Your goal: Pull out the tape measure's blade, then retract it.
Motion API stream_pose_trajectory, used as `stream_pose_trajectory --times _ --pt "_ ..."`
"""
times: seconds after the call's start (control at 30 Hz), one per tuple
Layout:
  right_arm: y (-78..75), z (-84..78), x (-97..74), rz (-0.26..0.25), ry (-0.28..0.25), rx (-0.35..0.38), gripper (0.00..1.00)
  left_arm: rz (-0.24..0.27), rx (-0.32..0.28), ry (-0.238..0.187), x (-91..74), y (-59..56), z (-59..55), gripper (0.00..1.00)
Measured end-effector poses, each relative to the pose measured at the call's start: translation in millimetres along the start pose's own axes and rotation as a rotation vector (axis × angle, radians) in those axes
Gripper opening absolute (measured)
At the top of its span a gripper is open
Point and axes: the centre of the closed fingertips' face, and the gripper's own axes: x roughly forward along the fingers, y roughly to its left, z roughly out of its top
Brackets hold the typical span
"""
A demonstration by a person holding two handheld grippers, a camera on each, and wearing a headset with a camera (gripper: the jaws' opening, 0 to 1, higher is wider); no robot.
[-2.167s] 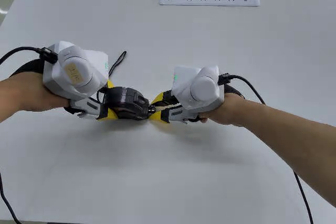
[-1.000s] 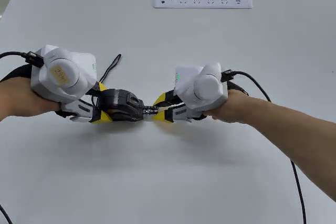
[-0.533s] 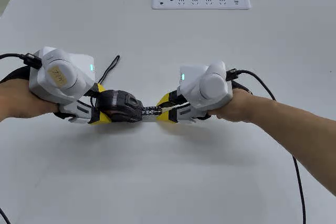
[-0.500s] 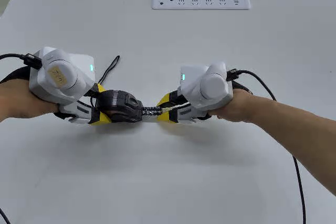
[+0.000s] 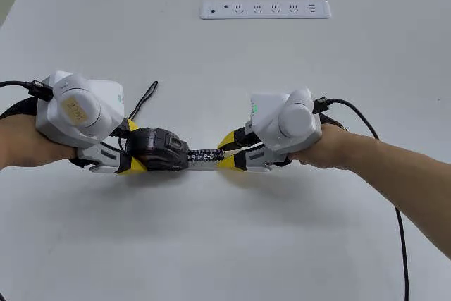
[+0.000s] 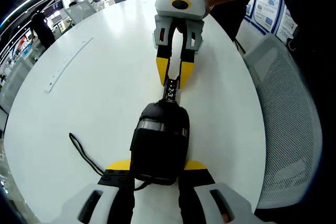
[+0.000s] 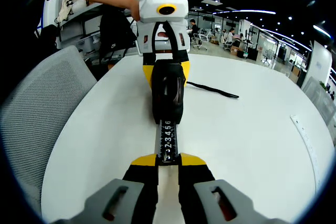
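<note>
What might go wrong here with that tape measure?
The right gripper pinches the blade only at its tip; if it slips, the blade would likely snap back into the case. The left gripper holds the case by its sides alone, so a harder pull might twist or drag it loose.

The white table [image 5: 232, 244] is a broad, plain top. A white power strip [image 5: 265, 10] lies flat on its far side. Well apart from it, nearer the person, a thin black strap [image 5: 144, 95] trails across the surface.
</note>
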Motion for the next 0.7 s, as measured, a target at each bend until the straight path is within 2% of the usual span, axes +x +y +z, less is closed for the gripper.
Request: stream_pose_trajectory --times 0.7 --pt "1.3 -16.8 -16.7 0.008 0.012 0.011 0.12 -0.002 -0.004 -0.005 0.3 -1.2 -0.3 0.29"
